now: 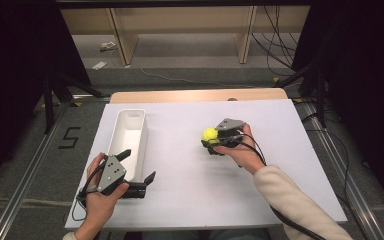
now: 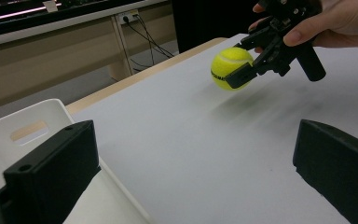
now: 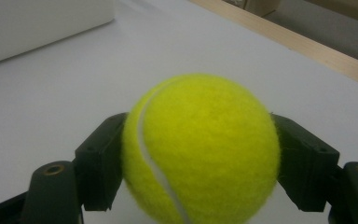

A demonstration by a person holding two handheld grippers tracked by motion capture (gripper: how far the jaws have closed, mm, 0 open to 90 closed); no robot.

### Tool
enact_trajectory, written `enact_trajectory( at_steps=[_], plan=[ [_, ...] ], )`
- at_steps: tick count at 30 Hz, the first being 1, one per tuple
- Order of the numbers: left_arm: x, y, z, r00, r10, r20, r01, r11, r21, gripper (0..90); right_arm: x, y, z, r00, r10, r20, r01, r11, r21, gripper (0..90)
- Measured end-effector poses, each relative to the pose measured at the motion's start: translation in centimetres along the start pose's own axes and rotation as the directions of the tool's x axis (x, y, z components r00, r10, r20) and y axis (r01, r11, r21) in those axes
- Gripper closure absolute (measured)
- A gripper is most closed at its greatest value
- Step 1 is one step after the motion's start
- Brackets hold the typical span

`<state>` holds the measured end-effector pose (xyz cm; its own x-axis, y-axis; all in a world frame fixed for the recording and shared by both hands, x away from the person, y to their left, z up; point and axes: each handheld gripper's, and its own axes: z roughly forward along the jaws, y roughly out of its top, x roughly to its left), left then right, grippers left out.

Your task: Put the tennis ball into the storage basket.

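Yellow-green felt tennis ball (image 3: 200, 149) sits clamped between the two black jaws of the right gripper (image 1: 215, 141), lifted clear of the white table cover (image 1: 195, 190), its shadow below. The left gripper (image 1: 136, 170) waits with jaws spread wide and empty, just beside the long white plastic bin (image 1: 130, 137), one jaw over its rim. The grip bears on the ball's curved sides, so a slackened squeeze or jolt could likely let it roll off. Beyond the fingers lie a wooden table edge (image 1: 195, 95), grey floor and pale shelving (image 1: 180, 30).

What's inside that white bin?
The white bin looks empty as far as its floor shows. The left gripper covers its near end, so that corner stays hidden.
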<state>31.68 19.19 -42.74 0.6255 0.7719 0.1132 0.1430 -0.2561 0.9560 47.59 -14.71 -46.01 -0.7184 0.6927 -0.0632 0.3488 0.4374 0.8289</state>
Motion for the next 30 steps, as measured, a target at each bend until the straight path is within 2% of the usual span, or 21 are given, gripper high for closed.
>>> enact_trajectory(
  at_steps=[30],
  plan=[
    [0.03, 0.00, -0.01, 1.0000, 0.000, 0.001, 0.000, 1.0000, -0.001, 0.0, 0.25, 0.95, -0.68, 1.0000, -0.003, -0.005, 0.003, 0.999, -0.041, 26.5]
  ],
)
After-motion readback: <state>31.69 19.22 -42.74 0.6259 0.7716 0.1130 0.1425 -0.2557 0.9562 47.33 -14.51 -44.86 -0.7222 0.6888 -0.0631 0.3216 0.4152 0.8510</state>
